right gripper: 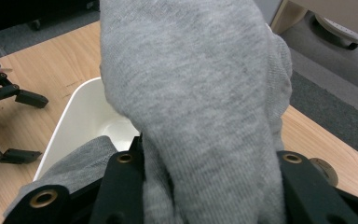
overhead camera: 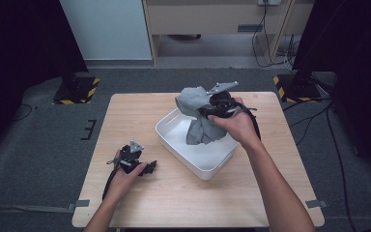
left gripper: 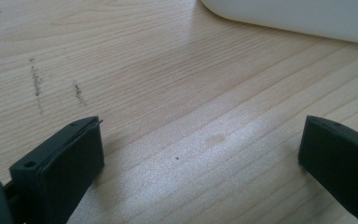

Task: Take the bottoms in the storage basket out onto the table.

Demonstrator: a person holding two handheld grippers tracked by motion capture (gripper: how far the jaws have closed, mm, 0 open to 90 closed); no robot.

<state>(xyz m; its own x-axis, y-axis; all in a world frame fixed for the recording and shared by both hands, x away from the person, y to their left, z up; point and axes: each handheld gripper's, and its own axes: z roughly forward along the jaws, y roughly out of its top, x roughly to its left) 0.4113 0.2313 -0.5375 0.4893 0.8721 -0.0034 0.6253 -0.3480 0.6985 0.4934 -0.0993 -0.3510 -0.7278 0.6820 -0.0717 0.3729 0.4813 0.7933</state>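
— Two grippers, one cloth; where is the cloth?

— The grey cloth (overhead camera: 198, 113) hangs bunched from the right gripper (overhead camera: 221, 104), above the far part of the white tub (overhead camera: 211, 166). Its lower end droops into the tub. In the right gripper view the cloth (right gripper: 196, 93) fills the gap between the black fingers (right gripper: 121, 186), which are clamped on it from both sides.

— And the tub?

— It sits on the wooden bench (overhead camera: 140, 198), right of the middle, turned at an angle. The inside looks bare apart from the hanging cloth.

— The other hand?

— The left gripper (overhead camera: 142, 166) rests low on the near left part of the bench, just beside the tub's near left corner. In the left gripper view its fingers (left gripper: 60, 168) stand wide apart with only bare wood between them, and the tub's rim (left gripper: 289, 18) shows at the far edge.

— Anything in the way?

— Around the bench there is grey carpet (overhead camera: 38, 159), two stand feet with yellow-black stripes (overhead camera: 77, 92) at the far corners, and loose cables (overhead camera: 270, 43) on the floor behind.
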